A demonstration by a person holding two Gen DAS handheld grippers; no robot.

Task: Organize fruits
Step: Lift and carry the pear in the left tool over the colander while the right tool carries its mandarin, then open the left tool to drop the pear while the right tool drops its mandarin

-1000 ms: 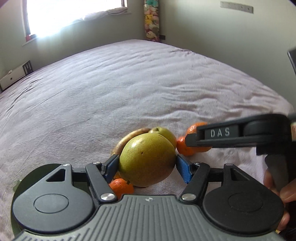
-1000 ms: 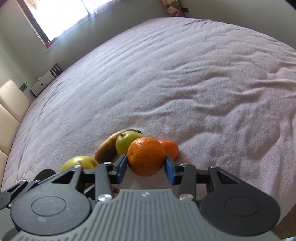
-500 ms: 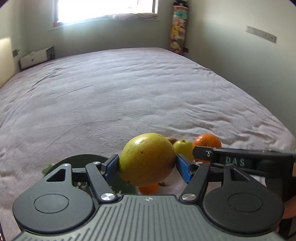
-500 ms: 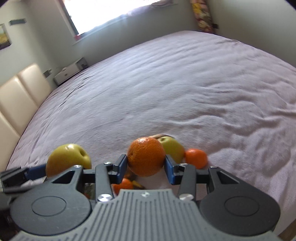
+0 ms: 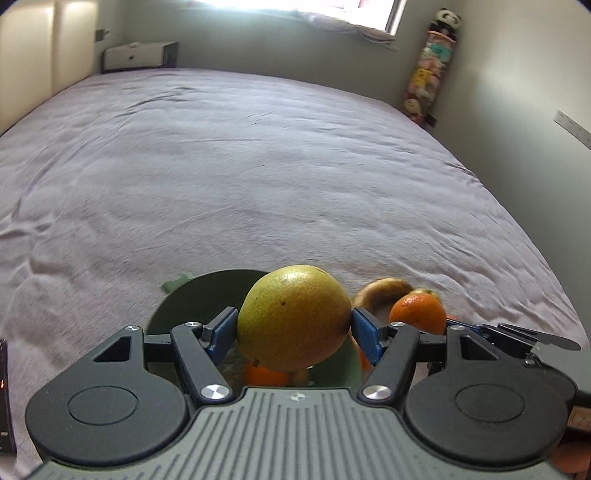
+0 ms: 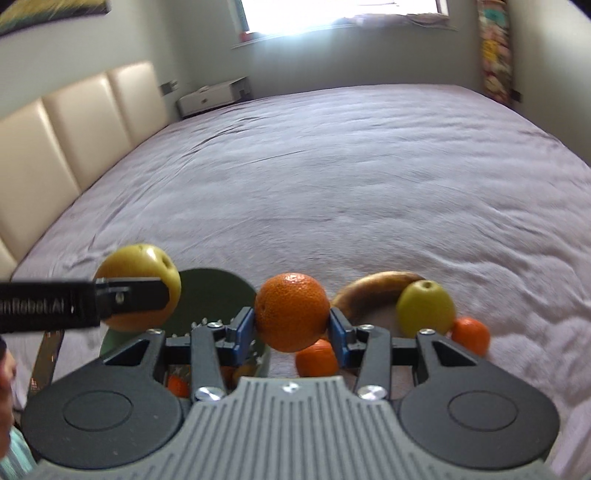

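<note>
Fruit is lying loose on the bed [image 6: 369, 177] ahead of you: a browned banana [image 6: 373, 295] is curving behind a green apple [image 6: 424, 308], one mandarin [image 6: 470, 335] is touching the apple's right side, and another mandarin [image 6: 317, 357] is sitting under your right gripper. A dark green bowl [image 6: 210, 291] is resting on the bed to their left, with small orange fruit showing inside it below the fingers; how many, you cannot tell.

Your left gripper [image 5: 293, 332] is holding a large yellow-green pear [image 5: 293, 317] between its blue fingers [image 5: 221, 330], which are pressing on both sides of it. The pear is hanging above the bowl [image 5: 192, 295], near its right rim.

Your right gripper [image 6: 291, 328] is gripping an orange [image 6: 291, 312] the same way, fingers [image 6: 242, 328] tight against both flanks. The orange is hanging between the bowl's right edge and the banana, above the bed.

Seen from the right wrist, the left gripper's black body is crossing in from the left edge, partly covering the pear. Both grippers are pointing roughly level toward the far window [image 6: 343, 13].
</note>
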